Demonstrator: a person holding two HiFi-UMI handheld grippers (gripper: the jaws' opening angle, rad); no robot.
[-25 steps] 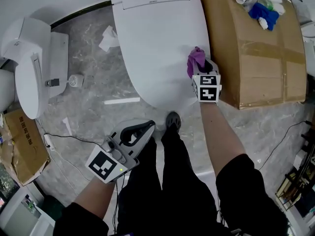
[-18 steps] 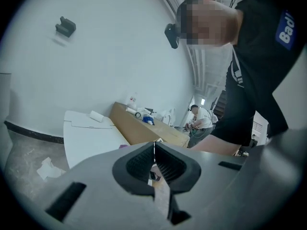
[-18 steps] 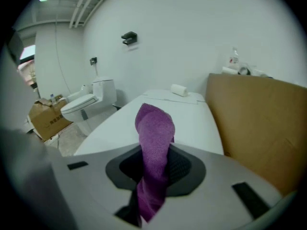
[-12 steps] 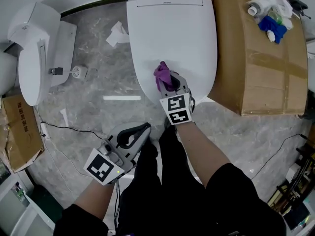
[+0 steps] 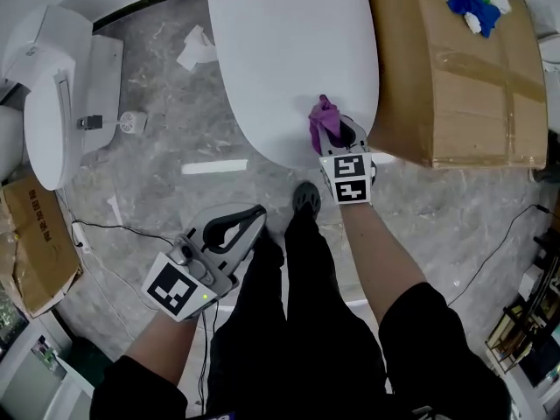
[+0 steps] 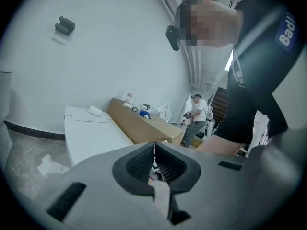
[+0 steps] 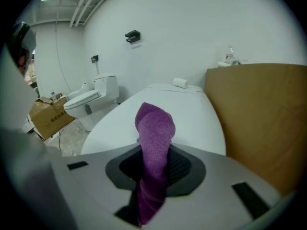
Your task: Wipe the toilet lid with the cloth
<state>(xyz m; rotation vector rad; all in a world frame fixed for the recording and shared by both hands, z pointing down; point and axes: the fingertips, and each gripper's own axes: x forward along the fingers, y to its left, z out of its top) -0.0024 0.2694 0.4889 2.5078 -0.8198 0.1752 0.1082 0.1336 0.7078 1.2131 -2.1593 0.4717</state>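
A: State of the right gripper [image 7: 156,162]?
B: Pinching the cloth [image 7: 154,123]. Purple, bunched, poking up and forward out of the jaws.
A: Where on the lid [image 5: 289,59]?
B: At the front edge, toward the right corner, near the box [image 5: 455,68]. Seems laid against the white surface in the head view; cannot confirm contact from the right gripper view.
A: And the left gripper [image 5: 255,217]?
B: Pressed together, nothing between. Held off the toilet, over the floor [image 5: 157,173], past the lid's front left corner and just beside a black trouser leg [image 5: 262,322]. Pointing roughly toward the lid. Bare forearm [image 5: 376,234] behind the right gripper.
A: Lid itself?
B: Shut, plain white, glossy.
A: Anything else around?
B: Crumpled paper [image 5: 194,49] on the floor by the lid's left edge, a white strip [image 5: 215,167] nearer the front. Farther left, well apart, a second toilet [image 5: 52,103], with a carton [image 5: 35,243] near it. Blue rag [image 5: 471,5] and white clutter at the box's far end.
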